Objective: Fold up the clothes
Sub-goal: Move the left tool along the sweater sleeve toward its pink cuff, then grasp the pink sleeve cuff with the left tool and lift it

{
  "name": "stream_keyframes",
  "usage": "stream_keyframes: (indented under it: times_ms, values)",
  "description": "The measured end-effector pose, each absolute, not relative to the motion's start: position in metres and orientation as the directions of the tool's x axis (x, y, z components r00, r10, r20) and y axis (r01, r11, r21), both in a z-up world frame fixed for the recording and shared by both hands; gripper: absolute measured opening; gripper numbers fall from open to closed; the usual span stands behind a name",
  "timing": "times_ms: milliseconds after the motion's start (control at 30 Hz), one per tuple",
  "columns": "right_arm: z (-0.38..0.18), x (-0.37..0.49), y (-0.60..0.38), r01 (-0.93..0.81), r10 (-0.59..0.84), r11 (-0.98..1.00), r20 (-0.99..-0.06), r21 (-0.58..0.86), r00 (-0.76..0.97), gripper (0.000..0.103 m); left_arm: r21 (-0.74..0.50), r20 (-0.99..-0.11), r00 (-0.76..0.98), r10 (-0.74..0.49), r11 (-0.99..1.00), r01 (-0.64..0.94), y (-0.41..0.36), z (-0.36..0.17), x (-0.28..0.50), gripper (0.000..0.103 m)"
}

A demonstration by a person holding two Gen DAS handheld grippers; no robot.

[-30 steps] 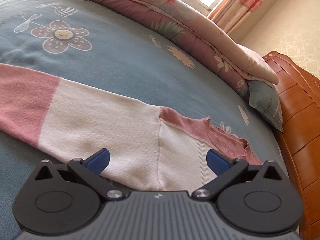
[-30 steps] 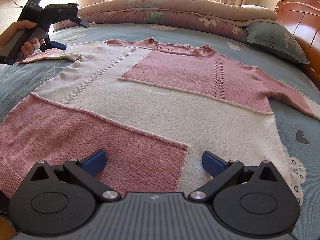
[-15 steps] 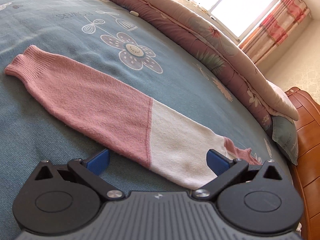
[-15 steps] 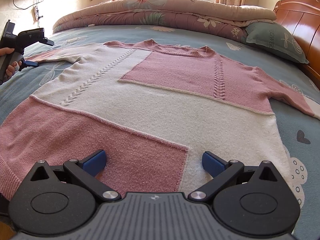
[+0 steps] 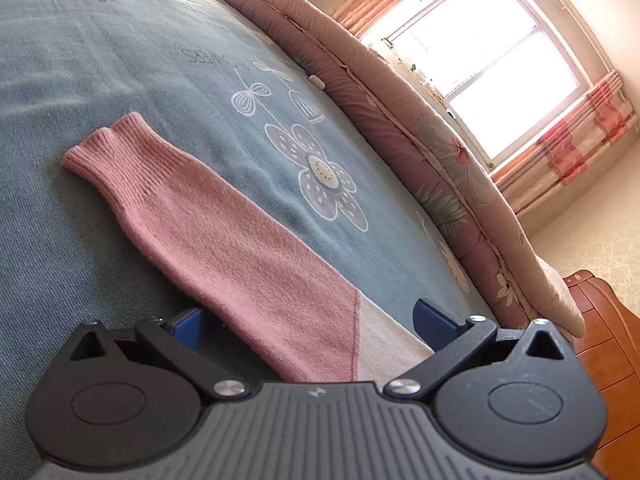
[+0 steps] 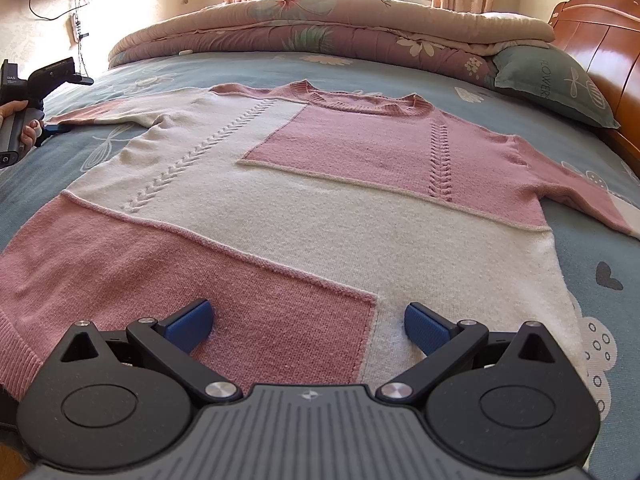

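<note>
Knitted wool-like fabric, pink and cream colour-block: one sweater (image 6: 304, 200), spread flat and face-up on a blue-grey floral bedsheet (image 6: 360, 68), collar toward the folded quilt (image 6: 320, 36) along the far side of the bed, both sleeves out to the sides.

Handling, judged: soft, limp, light; stretches and sags when lifted, and will probably drag across the sheet rather than slide. Best hold is a shallow pinch through both layers at an edge: the ribbed cuff (image 5: 108, 148), the shoulder seam or the hem.

Left gripper (image 5: 308, 320): jaws spread wide, straddling the left sleeve (image 5: 240, 256) near where pink meets cream; whether the pads touch the knit cannot be told.

Right gripper (image 6: 308, 324): jaws spread wide, low over the hem area, holding nothing.

View differences: the left wrist camera alone shows the cuff and the sleeve's full lie. The right wrist camera alone shows the whole body panel, the collar (image 6: 360, 100), the right sleeve (image 6: 580, 188), a pillow (image 6: 552, 80), and a hand (image 6: 24, 124) carrying the left tool.
</note>
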State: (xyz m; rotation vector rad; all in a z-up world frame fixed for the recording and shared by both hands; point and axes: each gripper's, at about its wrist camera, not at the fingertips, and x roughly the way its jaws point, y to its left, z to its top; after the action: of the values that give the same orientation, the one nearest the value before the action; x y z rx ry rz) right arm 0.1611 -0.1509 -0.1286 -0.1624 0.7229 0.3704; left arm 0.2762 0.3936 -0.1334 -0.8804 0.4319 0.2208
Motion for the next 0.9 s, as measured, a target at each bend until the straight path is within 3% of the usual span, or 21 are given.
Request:
stream_keyframes:
  times_ms: [600,900]
  values:
    - [-0.130,0.163,-0.151,-0.391,0.287,0.920,-0.659,-0.012,0.695,0.103,-0.591,-0.409,0.909,0.078,0.737,-0.329,0.396,-0.137,0.309,0.102]
    - [-0.130,0.162,-0.151,-0.388,0.284,0.921,-0.658,-0.014,0.698,0.103,-0.614,-0.361,0.933,0.011,0.749,-0.247,0.376,-0.115,0.316,0.102]
